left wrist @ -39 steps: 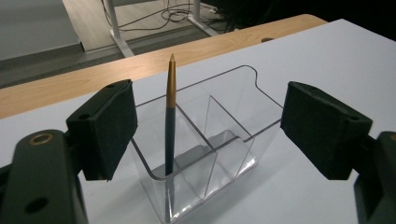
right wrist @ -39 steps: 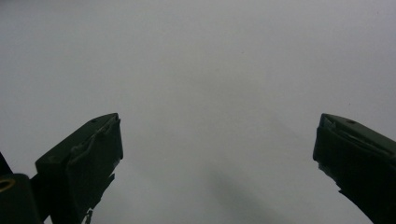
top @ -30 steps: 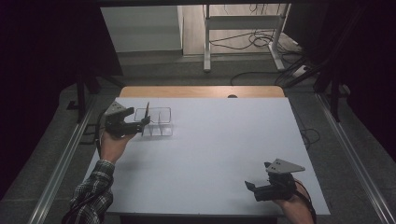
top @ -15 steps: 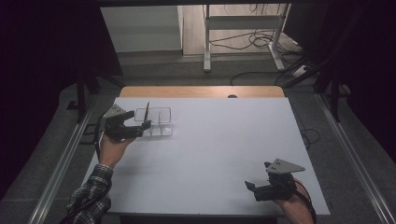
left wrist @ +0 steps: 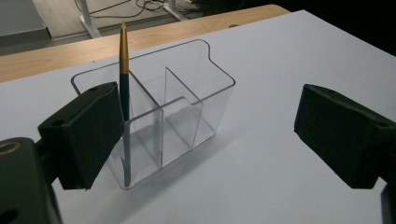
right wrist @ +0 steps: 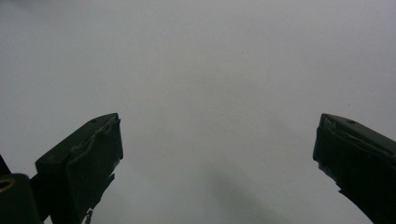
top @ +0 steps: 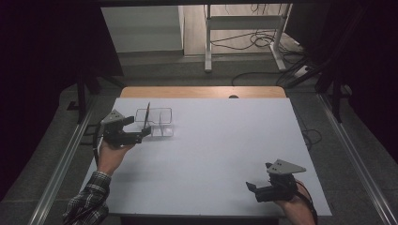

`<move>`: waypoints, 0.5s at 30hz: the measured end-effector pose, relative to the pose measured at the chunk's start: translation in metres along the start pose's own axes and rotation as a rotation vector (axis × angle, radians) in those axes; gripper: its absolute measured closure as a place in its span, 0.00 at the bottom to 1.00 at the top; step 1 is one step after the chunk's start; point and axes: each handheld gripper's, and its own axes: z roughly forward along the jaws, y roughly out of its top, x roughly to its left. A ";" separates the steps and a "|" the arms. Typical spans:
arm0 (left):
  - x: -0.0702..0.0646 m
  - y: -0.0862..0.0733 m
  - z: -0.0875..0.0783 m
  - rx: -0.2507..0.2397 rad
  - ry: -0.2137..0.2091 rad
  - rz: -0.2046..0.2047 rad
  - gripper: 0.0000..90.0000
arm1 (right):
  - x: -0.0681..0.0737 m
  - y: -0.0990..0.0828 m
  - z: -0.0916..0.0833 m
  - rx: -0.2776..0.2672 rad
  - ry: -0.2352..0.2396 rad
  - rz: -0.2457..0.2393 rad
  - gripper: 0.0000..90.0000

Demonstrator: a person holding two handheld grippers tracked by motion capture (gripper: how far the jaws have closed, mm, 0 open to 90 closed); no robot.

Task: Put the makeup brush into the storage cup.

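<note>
A clear plastic organizer (top: 161, 123) with several compartments stands on the white table (top: 216, 150) at the far left. A dark blue pen with a gold top (top: 147, 114) leans upright in its left compartment. My left gripper (top: 143, 133) is open just in front of the organizer. Its jaws have just been opening, and nothing is pressed between them. In the left gripper view the pen (left wrist: 124, 70) rises past the inner edge of the left jaw, inside the organizer (left wrist: 196, 88). My right gripper (top: 254, 189) is open and empty low over the table's front right.
A wooden strip (top: 202, 92) runs along the table's far edge. Metal rails (top: 61, 164) flank the table on both sides. Beyond it are a stand's legs and cables on the floor (top: 253, 42). The right gripper (right wrist: 217, 154) faces bare white tabletop (right wrist: 210, 70).
My left gripper has drawn back slightly from the organizer toward the person. The pen stays upright in its compartment. The right gripper has not moved.
</note>
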 end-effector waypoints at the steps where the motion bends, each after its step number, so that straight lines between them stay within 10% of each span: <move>1: -0.001 0.000 -0.001 0.001 -0.002 -0.001 0.10 | 0.000 0.000 0.000 0.000 0.000 0.000 0.02; 15: -0.011 -0.006 -0.005 0.005 -0.021 0.012 0.09 | 0.000 0.000 0.000 -0.001 -0.001 0.003 0.02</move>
